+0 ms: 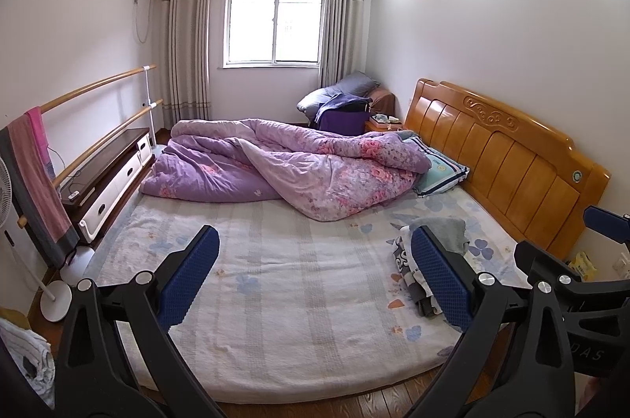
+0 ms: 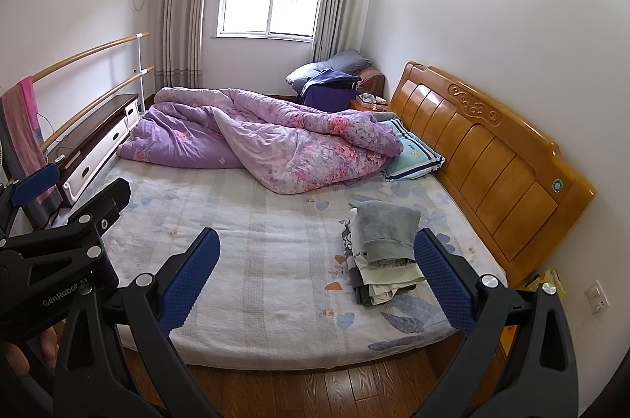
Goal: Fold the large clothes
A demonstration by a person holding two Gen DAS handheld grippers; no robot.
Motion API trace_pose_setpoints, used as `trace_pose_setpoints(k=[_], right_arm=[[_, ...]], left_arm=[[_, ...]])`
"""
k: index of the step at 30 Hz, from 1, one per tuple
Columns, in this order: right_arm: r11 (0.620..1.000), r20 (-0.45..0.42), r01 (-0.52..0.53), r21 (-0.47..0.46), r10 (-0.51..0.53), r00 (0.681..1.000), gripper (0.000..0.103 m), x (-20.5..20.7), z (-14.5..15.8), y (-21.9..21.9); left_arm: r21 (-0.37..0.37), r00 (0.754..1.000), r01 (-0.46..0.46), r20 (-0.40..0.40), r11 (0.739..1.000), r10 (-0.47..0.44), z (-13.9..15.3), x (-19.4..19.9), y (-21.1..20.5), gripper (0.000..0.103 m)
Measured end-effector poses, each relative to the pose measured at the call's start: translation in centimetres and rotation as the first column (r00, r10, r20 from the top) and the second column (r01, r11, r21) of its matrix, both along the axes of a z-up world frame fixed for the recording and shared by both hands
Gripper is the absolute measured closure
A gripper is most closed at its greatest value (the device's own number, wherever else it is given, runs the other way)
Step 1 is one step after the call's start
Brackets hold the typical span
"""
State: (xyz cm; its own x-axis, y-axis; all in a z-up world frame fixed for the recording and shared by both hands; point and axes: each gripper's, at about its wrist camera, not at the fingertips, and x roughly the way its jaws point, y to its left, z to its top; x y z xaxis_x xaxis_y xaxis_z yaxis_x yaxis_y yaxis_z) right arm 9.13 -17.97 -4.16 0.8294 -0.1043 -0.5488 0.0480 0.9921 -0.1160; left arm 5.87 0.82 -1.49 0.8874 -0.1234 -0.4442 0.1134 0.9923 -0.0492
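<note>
A stack of folded clothes [image 2: 380, 252], with a grey piece on top, lies on the bed's right side near the headboard. In the left wrist view the stack [image 1: 417, 272] is partly hidden behind my right finger. My left gripper [image 1: 315, 276] is open and empty, held above the near edge of the bed. My right gripper [image 2: 317, 278] is open and empty too, held over the near edge, with the stack just inside its right finger. The left gripper's body shows at the left of the right wrist view.
The bed [image 2: 256, 260] has a pale flowered sheet. A crumpled purple flowered quilt [image 2: 267, 138] and a pillow [image 2: 413, 154] lie at its far side. A wooden headboard [image 2: 492, 158] stands on the right, a TV cabinet [image 2: 90, 146] and rail on the left. Wood floor is below.
</note>
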Motion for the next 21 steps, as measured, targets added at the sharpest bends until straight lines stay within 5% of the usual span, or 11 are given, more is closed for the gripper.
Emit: trace_pose_setpoints(k=[21], right_arm=[[1.000, -0.014, 0.021, -0.010, -0.022, 1.000, 0.008, 1.0, -0.3, 2.2]], left_arm=[[-0.002, 1.000, 0.031, -0.008, 1.000, -0.031, -0.2, 1.7, 1.9, 0.005]])
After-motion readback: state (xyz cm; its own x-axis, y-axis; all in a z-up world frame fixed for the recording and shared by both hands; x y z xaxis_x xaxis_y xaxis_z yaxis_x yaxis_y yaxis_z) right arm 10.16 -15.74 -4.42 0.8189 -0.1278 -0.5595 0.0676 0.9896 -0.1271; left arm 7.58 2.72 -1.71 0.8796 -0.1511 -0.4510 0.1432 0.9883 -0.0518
